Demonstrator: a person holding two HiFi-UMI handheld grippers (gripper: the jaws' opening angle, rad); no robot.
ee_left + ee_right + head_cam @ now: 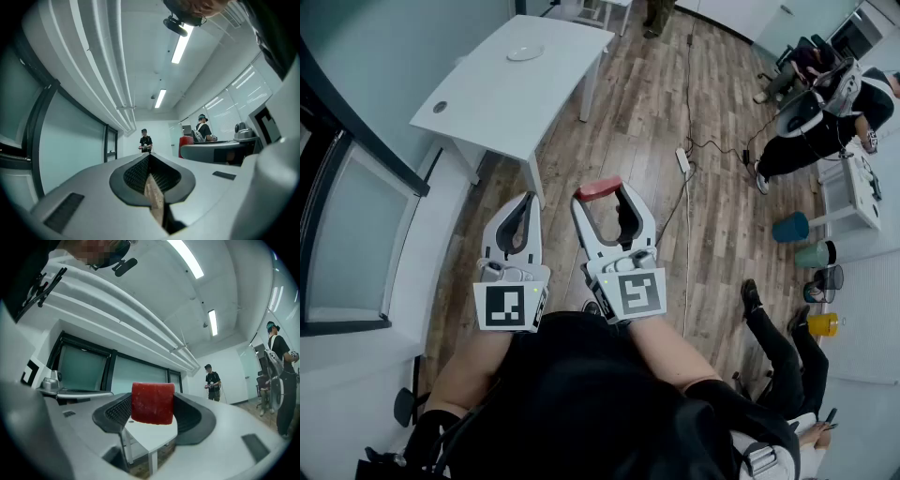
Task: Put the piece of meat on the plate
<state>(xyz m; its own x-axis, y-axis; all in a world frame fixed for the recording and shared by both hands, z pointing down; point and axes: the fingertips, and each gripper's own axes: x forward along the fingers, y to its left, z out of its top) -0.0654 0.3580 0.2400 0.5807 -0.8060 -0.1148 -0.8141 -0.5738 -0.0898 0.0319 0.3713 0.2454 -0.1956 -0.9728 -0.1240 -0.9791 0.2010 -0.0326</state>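
Head view: right tongs (601,195) pinch the piece of meat (598,187), left tongs (525,201) are pressed together empty, the plate (525,53) well ahead and leftward on the desk (534,98).

ahead: open floor (628,122) up to table (502,98) | its top: bare beside plate (525,53) | left: glass panel (352,239) close | right: power strip (682,161)

1. A white table (516,94) fills the upper left of my head view.
2. A power strip (682,161) lies on the wood floor (628,122), upper centre.
3. A teal cup (790,227) and a yellow cup (823,324) stand at right.
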